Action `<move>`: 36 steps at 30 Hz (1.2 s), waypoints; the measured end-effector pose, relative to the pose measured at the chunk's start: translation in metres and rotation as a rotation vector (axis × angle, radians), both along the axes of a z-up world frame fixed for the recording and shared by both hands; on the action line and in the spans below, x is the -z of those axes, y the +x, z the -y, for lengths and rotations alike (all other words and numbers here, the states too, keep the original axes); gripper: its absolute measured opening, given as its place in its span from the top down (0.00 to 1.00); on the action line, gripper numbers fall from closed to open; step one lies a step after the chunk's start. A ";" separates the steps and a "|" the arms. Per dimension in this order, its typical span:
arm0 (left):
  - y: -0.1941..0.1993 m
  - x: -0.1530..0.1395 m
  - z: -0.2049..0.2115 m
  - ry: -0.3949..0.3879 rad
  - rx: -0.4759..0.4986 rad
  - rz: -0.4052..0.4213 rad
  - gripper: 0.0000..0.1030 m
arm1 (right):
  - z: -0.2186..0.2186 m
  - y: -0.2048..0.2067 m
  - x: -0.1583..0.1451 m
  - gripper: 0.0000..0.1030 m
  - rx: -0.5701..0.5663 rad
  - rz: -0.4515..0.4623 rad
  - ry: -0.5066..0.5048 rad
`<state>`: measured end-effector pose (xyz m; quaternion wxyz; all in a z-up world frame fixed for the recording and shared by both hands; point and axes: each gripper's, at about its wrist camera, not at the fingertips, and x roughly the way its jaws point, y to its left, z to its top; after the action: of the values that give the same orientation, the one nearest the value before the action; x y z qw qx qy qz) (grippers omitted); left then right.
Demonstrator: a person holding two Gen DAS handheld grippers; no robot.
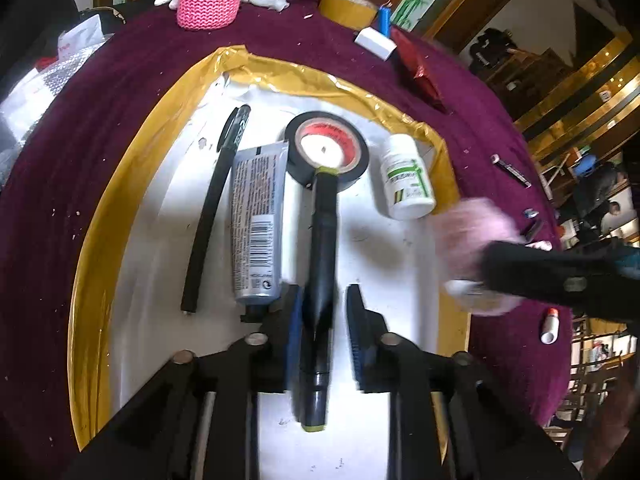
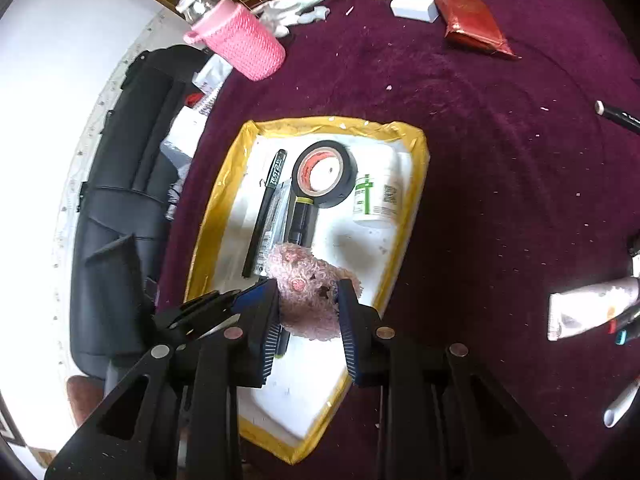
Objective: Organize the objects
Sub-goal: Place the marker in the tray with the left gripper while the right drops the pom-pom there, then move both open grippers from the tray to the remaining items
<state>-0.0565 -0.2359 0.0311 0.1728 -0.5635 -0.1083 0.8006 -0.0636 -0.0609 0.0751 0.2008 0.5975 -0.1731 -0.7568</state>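
Black marker (image 1: 320, 280) lies in the white tray (image 1: 160, 216), its tip on the tape roll (image 1: 326, 152), between the left gripper (image 1: 324, 320)'s parted jaws. Only the right wrist view shows the right gripper (image 2: 308, 304) clearly, pinching a pink fuzzy toy (image 2: 308, 292) lower centre

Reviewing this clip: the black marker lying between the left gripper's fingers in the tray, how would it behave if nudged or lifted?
The black marker looks rigid and light. Its round barrel would probably roll sideways on the smooth white tray if nudged. Its far end touches the black tape roll, which may stop it sliding forward. The left gripper stands open around it.
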 end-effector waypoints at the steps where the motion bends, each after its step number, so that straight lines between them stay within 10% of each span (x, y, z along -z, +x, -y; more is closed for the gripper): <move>1: 0.002 -0.001 0.002 0.011 -0.001 -0.005 0.67 | 0.003 -0.002 0.004 0.75 0.001 0.004 0.013; 24: 0.045 -0.023 0.025 0.110 -0.077 -0.031 0.53 | 0.010 -0.016 0.008 0.60 0.064 -0.042 0.146; 36: 0.077 -0.014 -0.035 0.113 0.083 -0.007 0.53 | -0.069 0.021 -0.006 0.55 0.232 -0.044 0.079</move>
<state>0.0210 -0.2011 0.0447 0.2377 -0.5540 -0.1293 0.7873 -0.0429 0.0080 0.0814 0.0918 0.5641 -0.2065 -0.7942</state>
